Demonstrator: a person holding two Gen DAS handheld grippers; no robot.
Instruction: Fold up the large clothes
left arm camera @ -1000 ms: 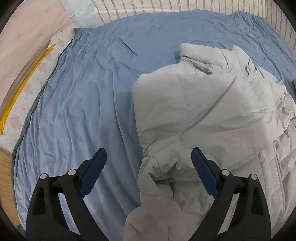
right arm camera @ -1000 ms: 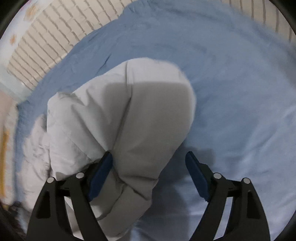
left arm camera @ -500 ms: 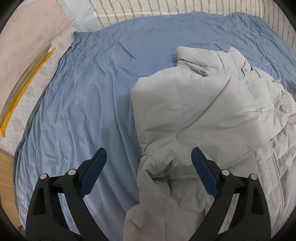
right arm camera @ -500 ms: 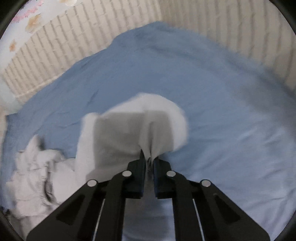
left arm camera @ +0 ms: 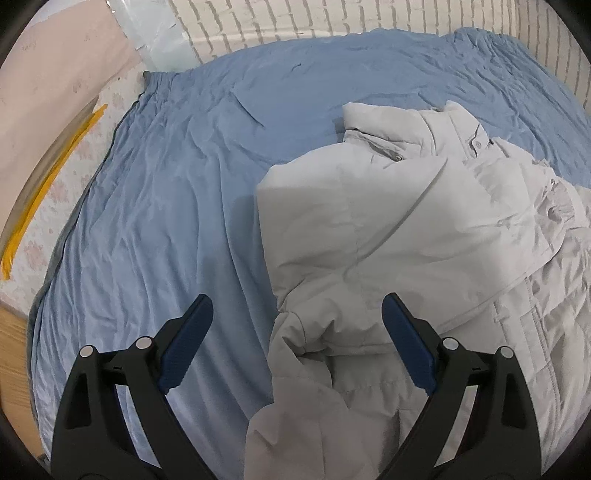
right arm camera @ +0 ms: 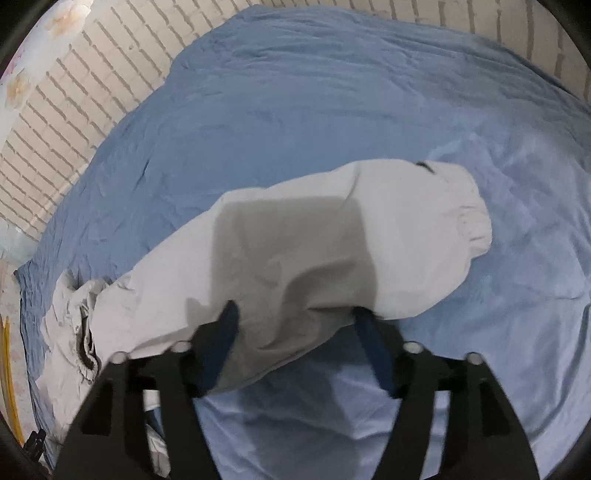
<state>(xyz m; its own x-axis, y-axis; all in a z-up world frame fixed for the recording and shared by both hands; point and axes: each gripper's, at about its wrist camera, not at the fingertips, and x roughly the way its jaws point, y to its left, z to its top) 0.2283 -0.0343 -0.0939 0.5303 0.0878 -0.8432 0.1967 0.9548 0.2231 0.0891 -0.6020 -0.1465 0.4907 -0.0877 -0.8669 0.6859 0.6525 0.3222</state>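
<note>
Spreading step, not yet folding. Pale padded jacket (left arm camera: 406, 229) heaped on the blue sheet (left arm camera: 166, 206), toward the bed's right side in the left wrist view, collar up near the far edge by the brick wall (left arm camera: 332, 18), hem running off toward the near edge. Long axis of the body thus roughly far-to-near, though crumpled and doubled over on itself, so hard to call exactly.

Sleeve (right arm camera: 332, 251) laid out flat across the sheet in the right wrist view, cuff (right arm camera: 469, 225) pointing out toward the right edge, shoulder end back at the heap on the left. Long axis of the sleeve near crosswise to the body.

Right gripper (right arm camera: 299, 332) opening, jaws spread to either side of the sleeve's near edge; cloth between them but pads not pressing on it, a little blurred. Sleeve looks let go, lying on the bed.

Left gripper (left arm camera: 295, 332) wide apart, hovering over the jacket's left edge where a fold bunches up, holding nothing.

Next, likely: the left sleeve, buried in the bunch under the left gripper, wants finding and drawing out the same way. Needs a pinch on one layer only, then a level pull toward the left edge. Risk of catching two layers and dragging the whole body sideways.
</note>
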